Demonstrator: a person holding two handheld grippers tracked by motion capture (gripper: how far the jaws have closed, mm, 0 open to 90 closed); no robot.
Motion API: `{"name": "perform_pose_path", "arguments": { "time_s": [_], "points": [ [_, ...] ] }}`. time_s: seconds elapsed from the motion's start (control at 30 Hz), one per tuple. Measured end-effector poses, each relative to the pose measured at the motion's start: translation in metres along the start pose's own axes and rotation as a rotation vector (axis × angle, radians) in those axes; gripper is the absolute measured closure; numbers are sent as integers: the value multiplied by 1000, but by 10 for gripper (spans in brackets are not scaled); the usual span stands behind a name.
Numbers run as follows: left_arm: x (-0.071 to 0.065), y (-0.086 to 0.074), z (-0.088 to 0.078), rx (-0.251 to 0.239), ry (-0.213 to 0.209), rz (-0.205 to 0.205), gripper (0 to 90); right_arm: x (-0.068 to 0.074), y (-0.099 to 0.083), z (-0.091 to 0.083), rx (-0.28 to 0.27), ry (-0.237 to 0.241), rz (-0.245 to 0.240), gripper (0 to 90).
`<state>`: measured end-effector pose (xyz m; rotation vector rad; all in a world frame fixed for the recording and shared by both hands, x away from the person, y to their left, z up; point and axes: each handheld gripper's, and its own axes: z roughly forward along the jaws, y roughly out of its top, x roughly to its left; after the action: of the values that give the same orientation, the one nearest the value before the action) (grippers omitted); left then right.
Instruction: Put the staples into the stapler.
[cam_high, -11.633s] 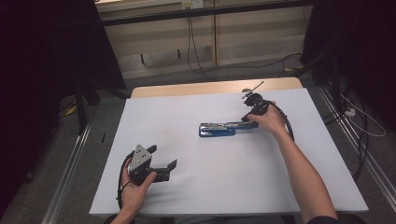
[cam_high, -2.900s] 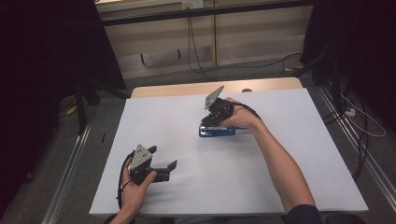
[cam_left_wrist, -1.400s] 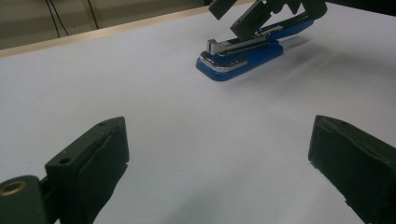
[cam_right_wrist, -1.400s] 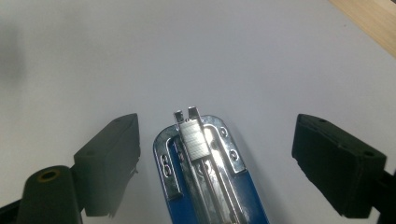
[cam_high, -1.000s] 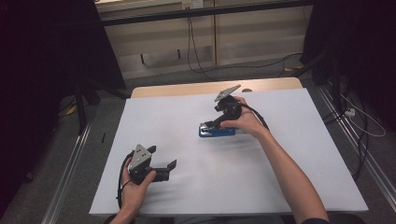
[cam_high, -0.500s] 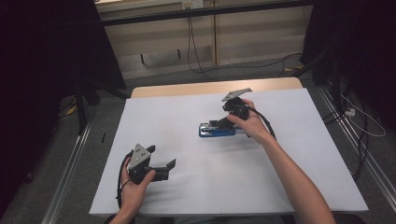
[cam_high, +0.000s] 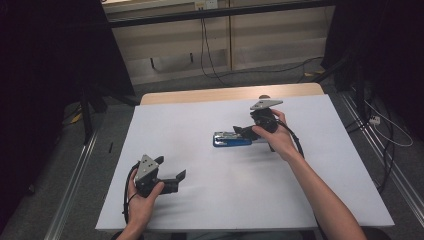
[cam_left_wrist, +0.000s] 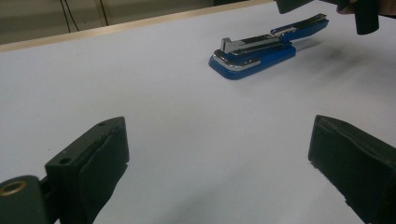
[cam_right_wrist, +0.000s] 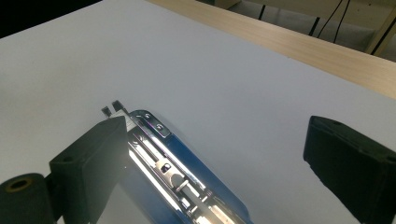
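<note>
While your right gripper (cam_high: 243, 132) hovers spread over the blue stapler's (cam_high: 231, 139) rear end, mid-surface (cam_high: 210, 200), one jaw beside its open metal top, your left gripper (cam_high: 177, 181) rests spread near the front edge, well apart.

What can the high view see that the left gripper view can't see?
The high view alone takes in the person's hands: the left hand holding the left gripper, the right hand holding the right gripper, plus the floor and cables. The left gripper view alone gives a close look at its own wide-open black pads and the stapler's metal top. Both show the blue stapler lying on the white table.
</note>
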<state>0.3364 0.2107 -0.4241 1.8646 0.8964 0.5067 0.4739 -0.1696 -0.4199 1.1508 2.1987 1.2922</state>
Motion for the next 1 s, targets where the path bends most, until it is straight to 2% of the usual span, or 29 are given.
{"name": "perform_pose_path", "arguments": {
  "time_s": [0.23, 0.47, 0.8, 0.9, 1.0],
  "points": [
    [1, -2, 0, 11, 9, -4, 53, 1, -5, -11, -30, -47, 21, 58],
    [2, 0, 2, -1, 8, -15, 53, 2, -17, -26, -49, -84, 28, 65],
    [-3, 4, 7, 6, -2, 16, 53, 4, -33, -45, -66, -127, 23, 64],
    [-4, 5, 9, -4, -8, 19, 53, 4, -36, -49, -75, -126, 35, 64],
    [-4, 6, 12, -6, -9, 21, 53, 5, -39, -53, -83, -133, 27, 63]
  ]
}}
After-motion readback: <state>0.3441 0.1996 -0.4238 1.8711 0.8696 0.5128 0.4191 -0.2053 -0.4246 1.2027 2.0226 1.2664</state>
